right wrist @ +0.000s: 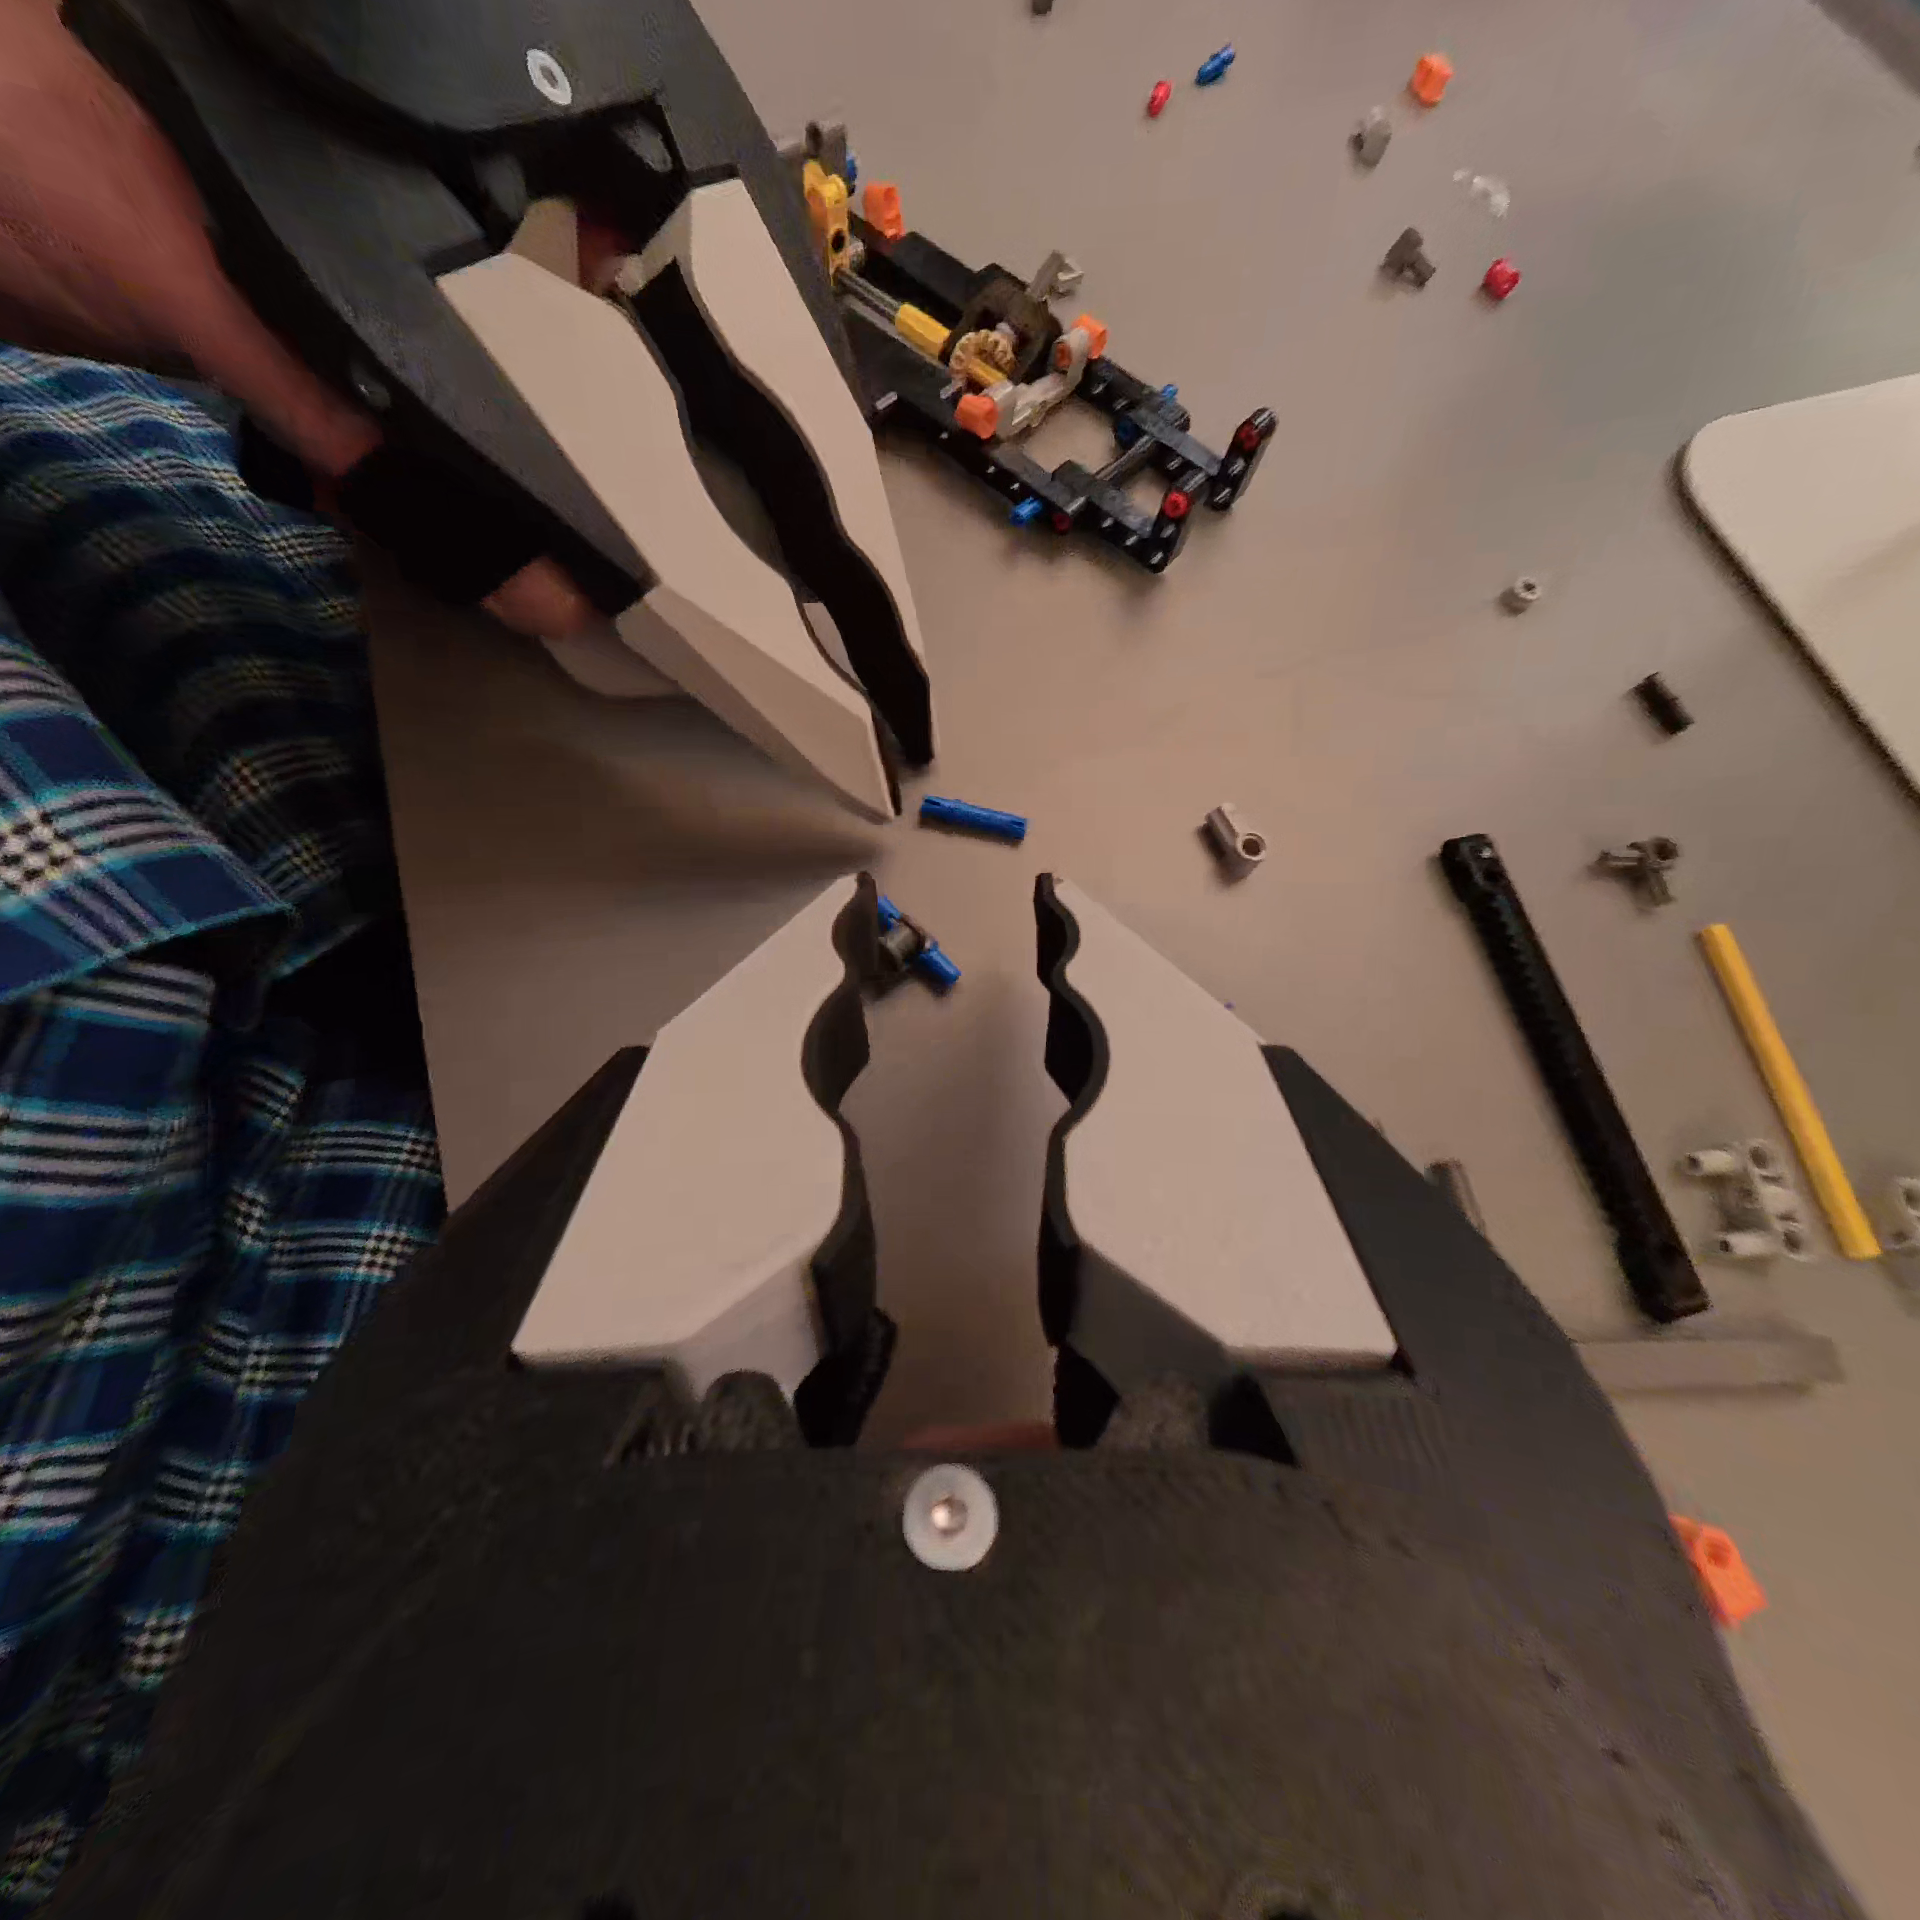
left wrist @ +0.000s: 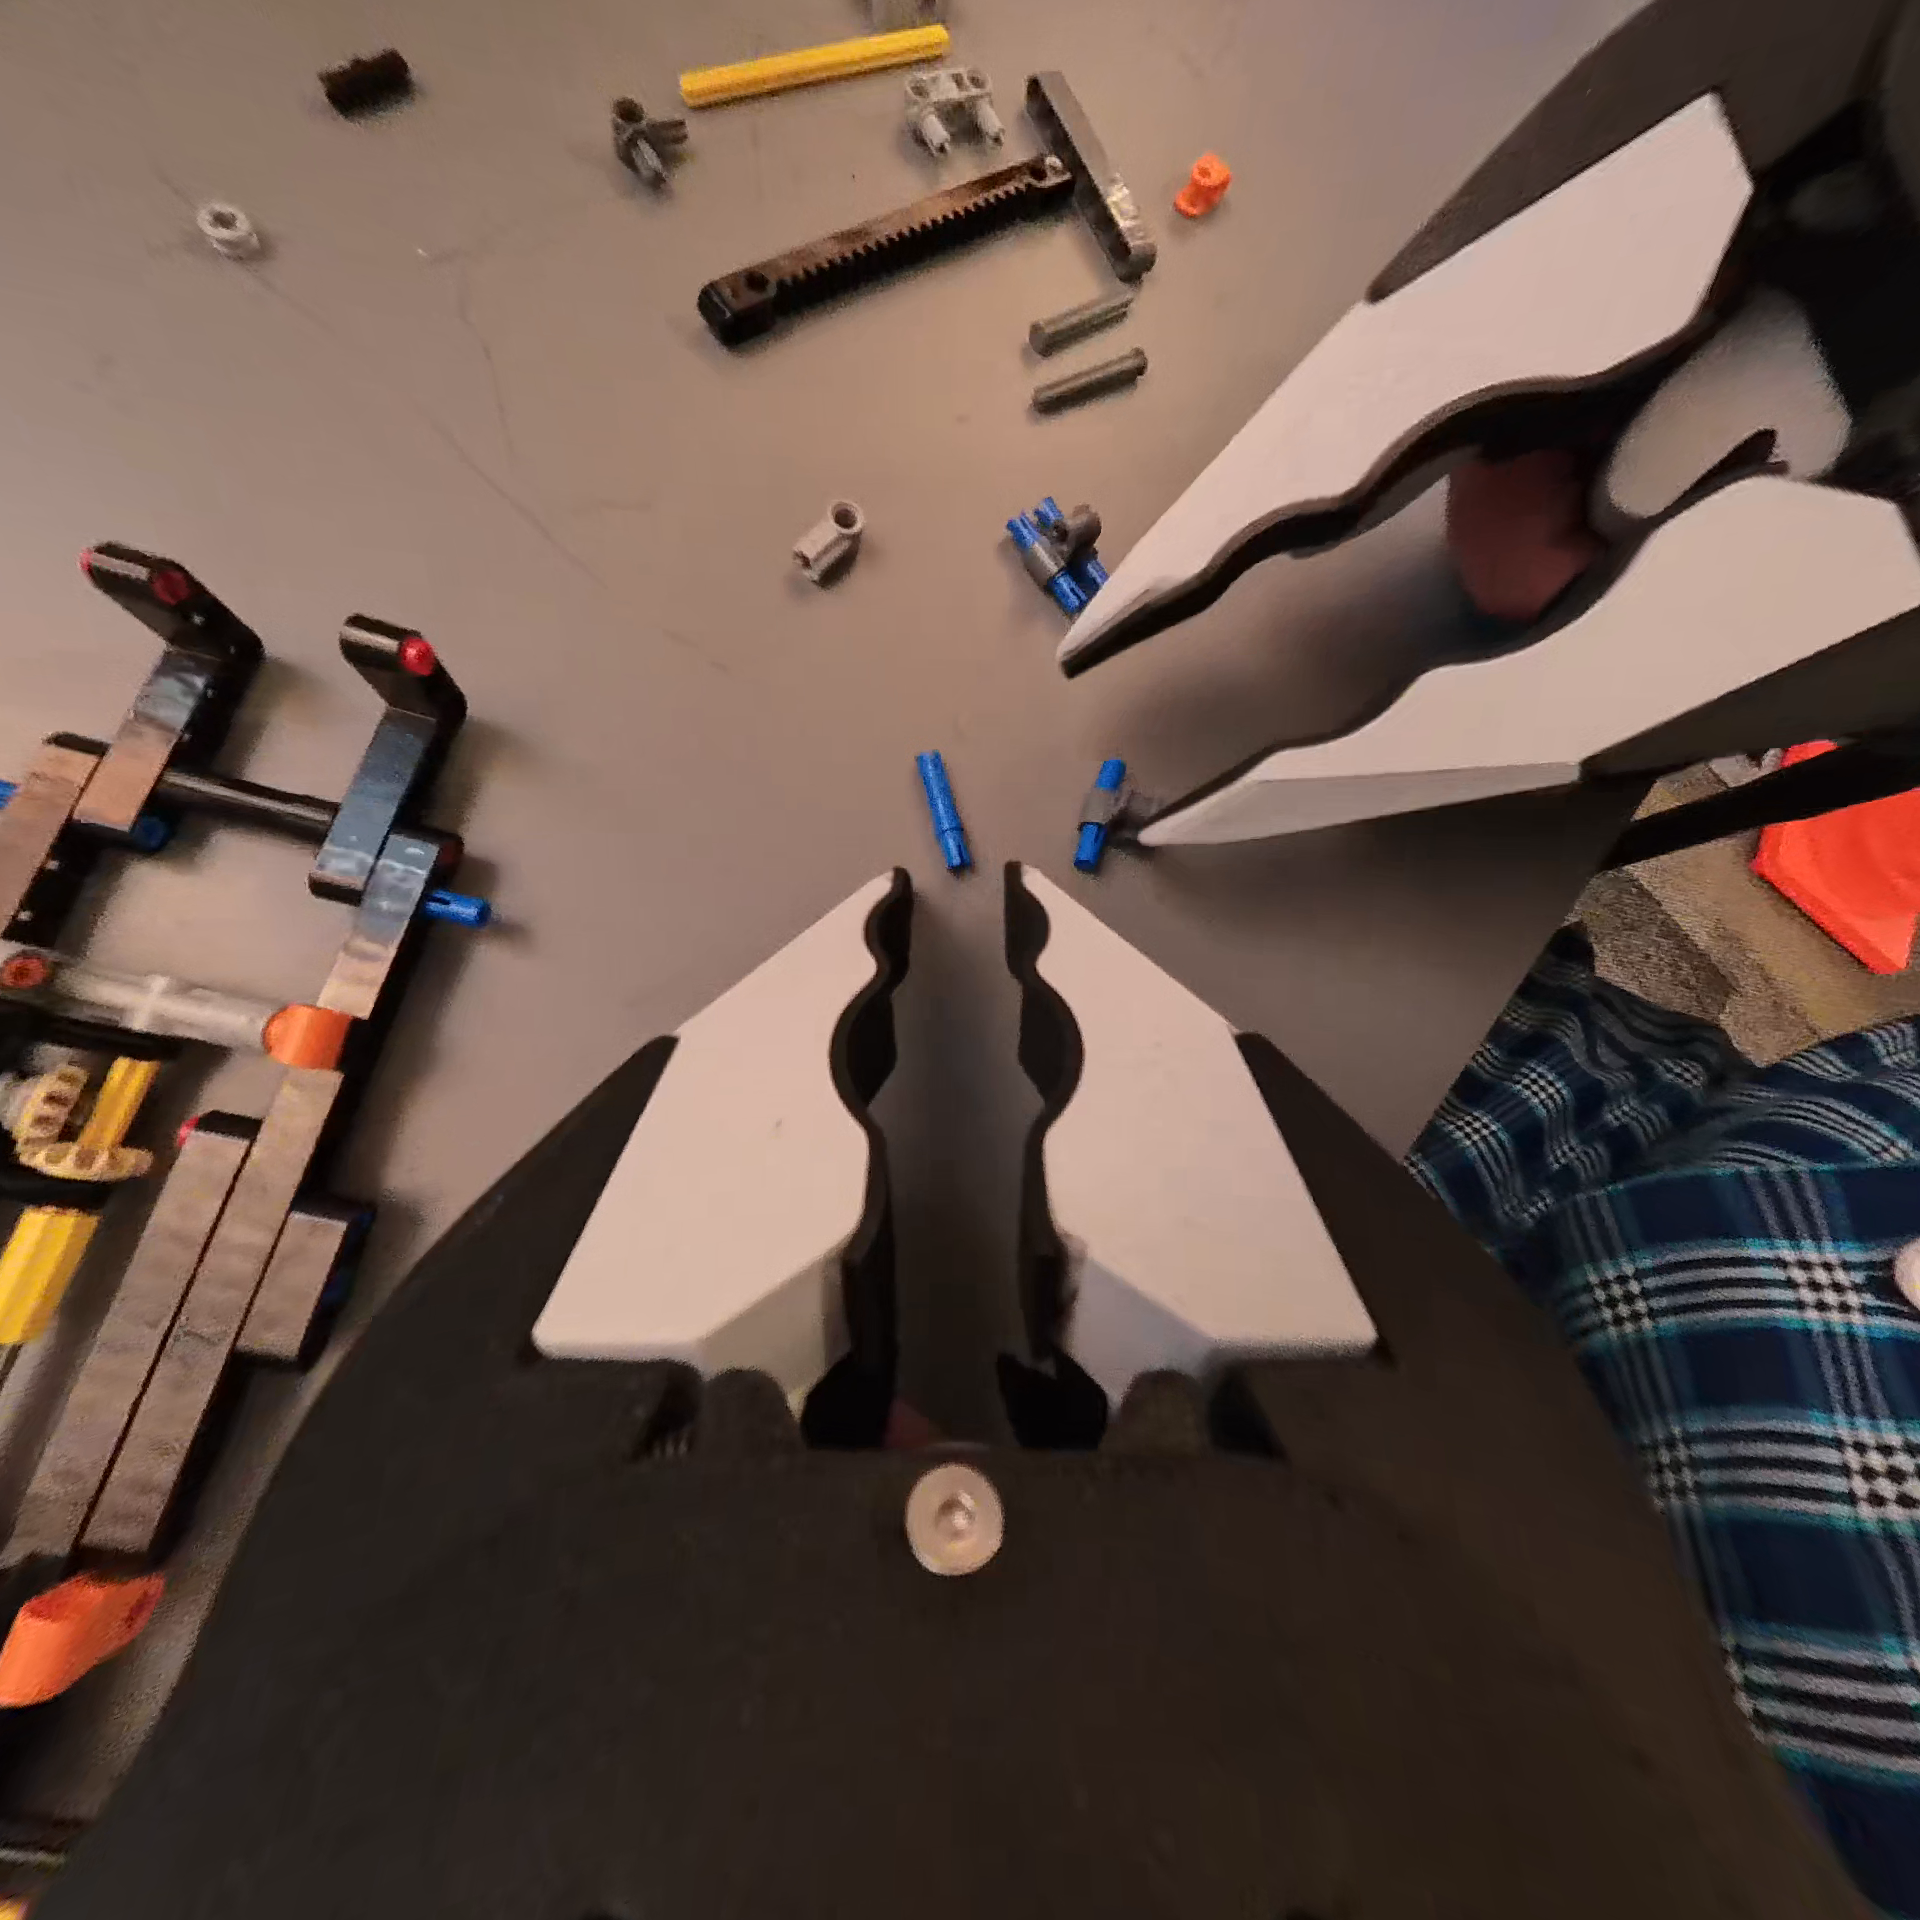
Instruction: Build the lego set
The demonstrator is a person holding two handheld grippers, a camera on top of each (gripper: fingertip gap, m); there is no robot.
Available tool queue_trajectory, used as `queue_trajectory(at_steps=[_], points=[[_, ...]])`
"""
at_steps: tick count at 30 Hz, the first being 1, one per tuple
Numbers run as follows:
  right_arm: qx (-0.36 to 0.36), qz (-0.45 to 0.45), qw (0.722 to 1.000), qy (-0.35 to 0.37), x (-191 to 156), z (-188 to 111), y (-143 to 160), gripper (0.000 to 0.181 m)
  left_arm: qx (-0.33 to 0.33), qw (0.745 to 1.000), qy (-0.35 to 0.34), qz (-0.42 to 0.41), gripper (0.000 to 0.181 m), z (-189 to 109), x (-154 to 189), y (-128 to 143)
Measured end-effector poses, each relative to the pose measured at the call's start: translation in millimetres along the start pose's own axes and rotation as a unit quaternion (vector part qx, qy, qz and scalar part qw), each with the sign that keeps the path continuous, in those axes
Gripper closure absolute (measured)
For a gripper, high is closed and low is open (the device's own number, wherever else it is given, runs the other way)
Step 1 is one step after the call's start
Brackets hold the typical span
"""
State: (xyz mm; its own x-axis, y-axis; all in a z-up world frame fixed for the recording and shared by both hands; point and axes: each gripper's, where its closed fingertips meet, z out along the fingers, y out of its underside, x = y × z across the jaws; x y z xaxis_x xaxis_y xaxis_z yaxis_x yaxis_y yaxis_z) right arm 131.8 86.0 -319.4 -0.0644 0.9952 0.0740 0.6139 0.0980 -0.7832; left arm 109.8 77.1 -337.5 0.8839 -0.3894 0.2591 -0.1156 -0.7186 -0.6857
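A loose blue pin (left wrist: 943, 810) lies on the grey table just ahead of my left gripper (left wrist: 958, 883), which is open with a narrow gap and empty. The pin also shows in the right wrist view (right wrist: 971, 818), just past the left gripper's tips (right wrist: 902, 788). My right gripper (right wrist: 953, 888) is open. A grey connector with a blue pin through it (right wrist: 914, 951) lies between its fingers, against the left finger. In the left wrist view that connector (left wrist: 1101, 816) touches the right gripper's lower fingertip (left wrist: 1148, 829). The partly built black chassis (left wrist: 208, 935) lies at the left.
Loose parts lie farther out: a black gear rack (left wrist: 883, 255), a yellow axle (left wrist: 816, 64), a grey sleeve (left wrist: 831, 540), a blue-pin cluster (left wrist: 1055, 556), an orange bush (left wrist: 1203, 185). A white board (right wrist: 1829, 540) lies at the right. A plaid sleeve (right wrist: 156, 831) is at the table's edge. Both grippers' tips are close together, under 4 cm apart. It is some 15 cm from my right tips to the orange bush (left wrist: 1203, 185).
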Motion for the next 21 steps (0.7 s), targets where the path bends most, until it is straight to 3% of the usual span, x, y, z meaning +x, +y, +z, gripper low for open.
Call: queue_trajectory(at_steps=[7, 16, 21], points=[[-0.036, 0.027, 0.998, -0.047, -7, 14, 4, 0.152, -0.005, 0.999, 0.044, -0.01, 0.168, 5, 10, -3], [-0.046, 0.022, 0.998, -0.045, -5, 19, 6, 0.152, 0.02, 0.988, 0.142, -0.06, 0.169, -4, 20, -16], [-0.047, 0.033, 0.998, -0.019, 1, 23, 4, 0.155, 0.041, 0.996, 0.079, -0.008, 0.169, -17, 4, -19]])
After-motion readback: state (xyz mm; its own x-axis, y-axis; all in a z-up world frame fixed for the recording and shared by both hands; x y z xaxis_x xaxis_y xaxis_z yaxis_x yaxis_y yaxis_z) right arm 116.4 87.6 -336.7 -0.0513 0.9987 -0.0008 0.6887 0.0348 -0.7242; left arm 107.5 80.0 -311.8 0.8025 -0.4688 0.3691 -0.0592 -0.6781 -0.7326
